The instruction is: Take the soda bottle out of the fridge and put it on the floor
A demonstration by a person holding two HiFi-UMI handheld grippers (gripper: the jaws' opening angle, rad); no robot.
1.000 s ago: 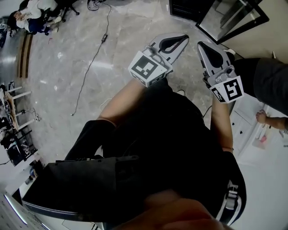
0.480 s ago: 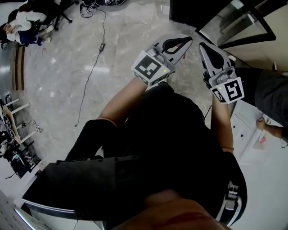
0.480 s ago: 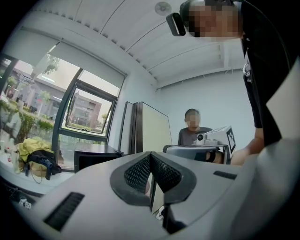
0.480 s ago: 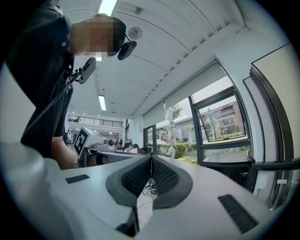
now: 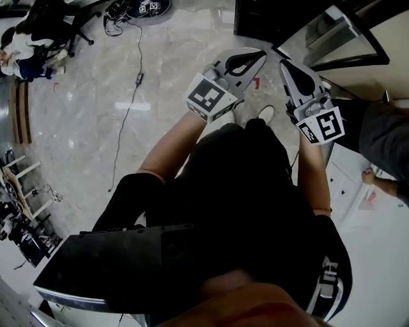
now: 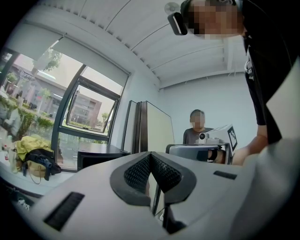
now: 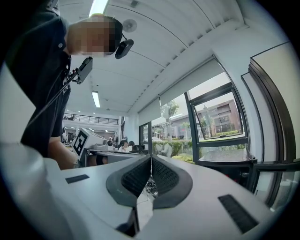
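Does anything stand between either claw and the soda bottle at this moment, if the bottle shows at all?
No soda bottle shows in any view, so a blockage cannot be judged. The left claw and right claw are both shut and empty, held out over the marble floor, with a dark cabinet beyond.

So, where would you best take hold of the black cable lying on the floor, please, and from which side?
I'd take the cable on the straight stretch on the near side of its small block, coming from straight above with the jaws across its run. It is thin and lies flat on the floor, so a sideways approach would likely slip off.
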